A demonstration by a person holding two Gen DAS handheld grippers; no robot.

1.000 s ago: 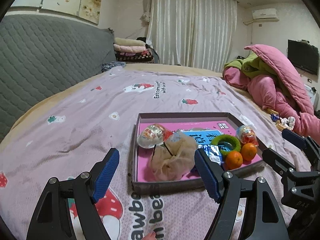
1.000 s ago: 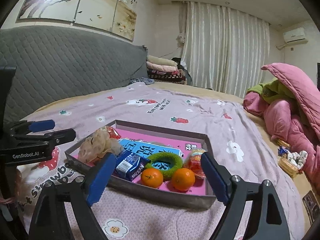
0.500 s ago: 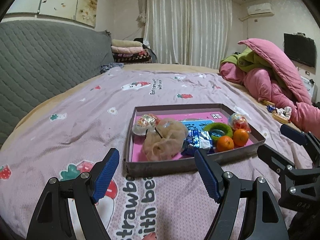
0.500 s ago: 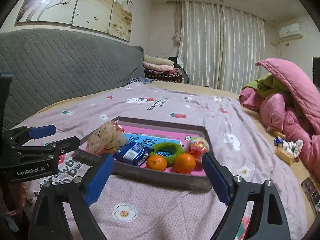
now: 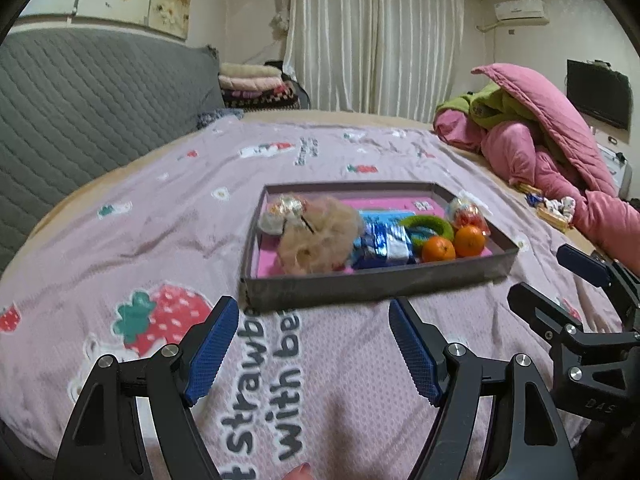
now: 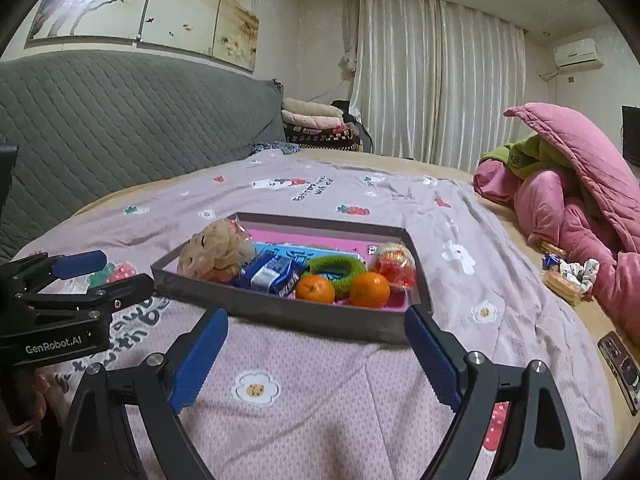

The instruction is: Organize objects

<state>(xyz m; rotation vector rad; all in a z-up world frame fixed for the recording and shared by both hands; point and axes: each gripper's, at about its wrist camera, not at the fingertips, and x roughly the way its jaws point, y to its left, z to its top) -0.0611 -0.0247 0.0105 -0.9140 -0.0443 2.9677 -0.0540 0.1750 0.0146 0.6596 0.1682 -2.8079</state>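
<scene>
A shallow grey tray (image 5: 360, 286) (image 6: 280, 312) with a pink floor lies on the bed. It holds two oranges (image 5: 439, 249) (image 6: 315, 289), a green ring (image 5: 428, 225) (image 6: 334, 266), a blue snack pack (image 5: 384, 242) (image 6: 272, 274), a beige scrunchie (image 5: 320, 236) (image 6: 214, 250) and wrapped sweets (image 5: 466, 212) (image 6: 394, 262). My left gripper (image 5: 314, 322) hangs open just short of the tray's near wall, nothing between its fingers. My right gripper (image 6: 316, 332) is open too, in front of the tray's near right corner. Each gripper shows at the edge of the other's view.
The pink strawberry-print bedspread (image 6: 320, 400) stretches all round the tray. A heap of pink and green quilts (image 5: 552, 148) lies at the right, with snacks (image 6: 568, 276) beside it and a remote (image 6: 620, 364) near the right edge. A grey quilted headboard (image 5: 80, 100) runs along the left.
Both grippers have drawn back from the tray, which now sits farther off and smaller in both views. Their jaws stay wide apart and empty.
</scene>
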